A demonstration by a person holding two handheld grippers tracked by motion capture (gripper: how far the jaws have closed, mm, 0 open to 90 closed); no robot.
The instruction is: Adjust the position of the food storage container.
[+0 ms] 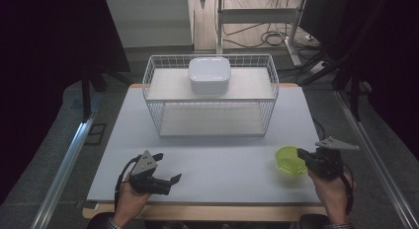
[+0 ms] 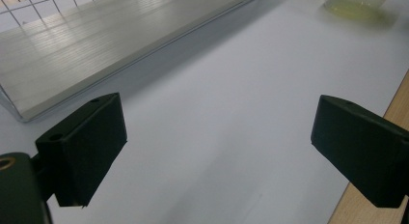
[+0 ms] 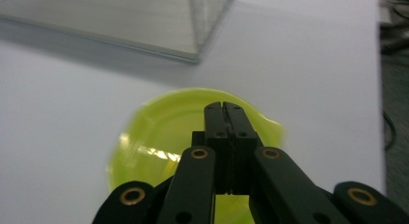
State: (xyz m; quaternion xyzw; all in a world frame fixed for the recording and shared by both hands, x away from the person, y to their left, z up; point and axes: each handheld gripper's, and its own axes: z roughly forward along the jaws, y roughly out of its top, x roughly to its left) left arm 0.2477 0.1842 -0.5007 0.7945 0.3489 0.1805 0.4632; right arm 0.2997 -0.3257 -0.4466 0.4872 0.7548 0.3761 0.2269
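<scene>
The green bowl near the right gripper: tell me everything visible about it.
The green bowl is small, round and translucent yellow-green, plastic by its look, upright and apparently empty. It stands on the white table top at the front right, apart from the wire basket. The right gripper, jaws shut, grips its near rim.

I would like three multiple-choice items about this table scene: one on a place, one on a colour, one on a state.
1. Where does the white container stand?
A. on the wire rack's upper shelf
B. on the table beside the bowl
C. between the left fingers

2. What colour is the bowl?
A. red
B. yellow-green
C. blue

3. How do the right gripper fingers stand?
A. wide apart
B. closed together
C. around the container

Answers: 1 A, the high view shows it on top of the wire rack. 2 B, plain in the right gripper view. 3 B, the fingers meet at the bowl's near rim.
</scene>
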